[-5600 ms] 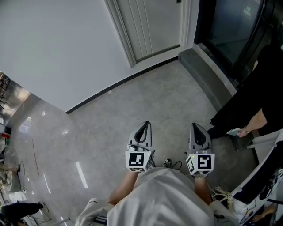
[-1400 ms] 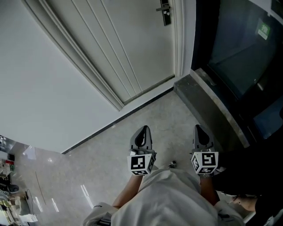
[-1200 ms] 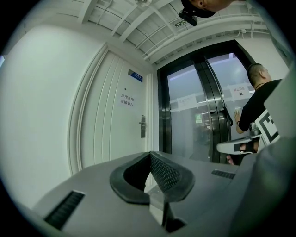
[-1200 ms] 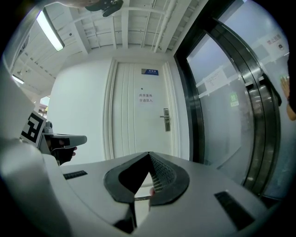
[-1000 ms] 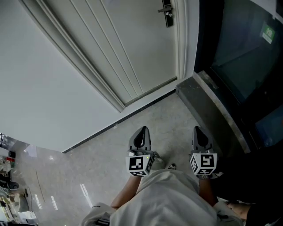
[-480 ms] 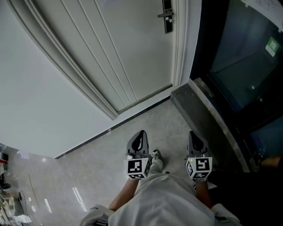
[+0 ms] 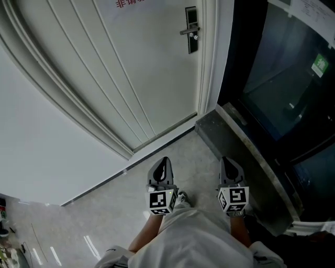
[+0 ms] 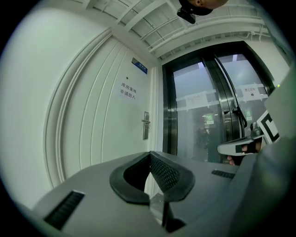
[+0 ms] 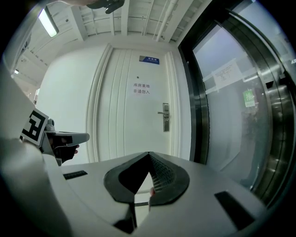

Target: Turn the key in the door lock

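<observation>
A white panelled door (image 7: pixel 141 68) stands ahead and is closed. Its dark lock plate (image 7: pixel 191 29) carries a lever handle (image 7: pixel 186 31), and a small metal piece below it may be the key (image 7: pixel 194 36), too small to be sure. The lock plate (image 8: pixel 146 125) also shows far off in the left gripper view, and the lock plate (image 9: pixel 165 117) in the right gripper view. My left gripper (image 7: pixel 164 161) and right gripper (image 7: pixel 226 160) are held side by side over the floor, well short of the door. Both are shut on nothing: left gripper (image 8: pixel 150 154), right gripper (image 9: pixel 149 154).
Dark glass doors (image 7: pixel 277 78) fill the right side behind a grey stone sill (image 7: pixel 238 138). A plain white wall (image 7: pixel 42 146) runs along the left. Polished grey floor (image 7: pixel 125 193) lies between me and the door. A red-lettered notice (image 7: pixel 131 2) is on the door.
Both grippers have moved forward toward the door together. The lock plate has come lower and larger into the head view. A person in black, earlier at the right, is out of view.
</observation>
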Tool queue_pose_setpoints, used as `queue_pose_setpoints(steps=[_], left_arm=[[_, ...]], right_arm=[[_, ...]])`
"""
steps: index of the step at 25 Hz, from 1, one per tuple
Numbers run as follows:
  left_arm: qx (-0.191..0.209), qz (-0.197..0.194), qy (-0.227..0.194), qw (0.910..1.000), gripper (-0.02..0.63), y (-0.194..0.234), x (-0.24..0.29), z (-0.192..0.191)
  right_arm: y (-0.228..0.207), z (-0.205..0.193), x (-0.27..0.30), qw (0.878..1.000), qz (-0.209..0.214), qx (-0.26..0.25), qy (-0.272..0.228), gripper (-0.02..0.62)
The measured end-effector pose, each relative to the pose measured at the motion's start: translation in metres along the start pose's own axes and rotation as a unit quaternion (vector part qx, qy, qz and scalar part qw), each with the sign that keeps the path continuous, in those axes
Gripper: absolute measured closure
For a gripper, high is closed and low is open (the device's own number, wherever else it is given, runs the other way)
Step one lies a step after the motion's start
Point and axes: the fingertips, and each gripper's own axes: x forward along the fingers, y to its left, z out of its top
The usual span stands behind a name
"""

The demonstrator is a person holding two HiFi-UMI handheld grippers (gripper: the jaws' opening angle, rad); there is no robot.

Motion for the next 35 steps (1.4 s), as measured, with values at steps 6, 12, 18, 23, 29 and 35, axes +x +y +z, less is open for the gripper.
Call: queue_pose_setpoints(steps=[6, 12, 18, 23, 29, 35], left_arm=[[0.003, -0.022, -0.009, 0.9997, 0.600, 0.022, 0.041, 0.008], [0.007, -0.030, -0.005, 0.9995, 0.600, 0.033, 0.060, 0.008], [0.014, -0.024, 0.006, 0.9996, 0.600, 0.041, 0.072, 0.003], [0.013, -0.014, 0.012, 0.9997, 0.600, 0.045, 0.092, 0.000], [0.017, -0.017, 0.017, 0.9996, 0.600, 0.027, 0.119, -0.002], [0.020, 0.010, 0.016, 0.9996, 0.600, 0.024, 0.161, 0.002]], right_arm=[[0.006, 0.015, 0.038, 1.000, -0.014, -0.001, -0.012, 0.601], [0.006, 0.015, 0.060, 1.000, -0.023, 0.005, -0.009, 0.601], [0.007, 0.013, 0.079, 1.000, -0.015, 0.010, -0.005, 0.601], [-0.002, 0.010, 0.099, 1.000, -0.005, 0.012, 0.000, 0.601], [-0.040, 0.013, 0.119, 1.000, -0.014, 0.017, 0.001, 0.601], [-0.077, 0.017, 0.149, 1.000, -0.002, 0.018, 0.003, 0.601]])
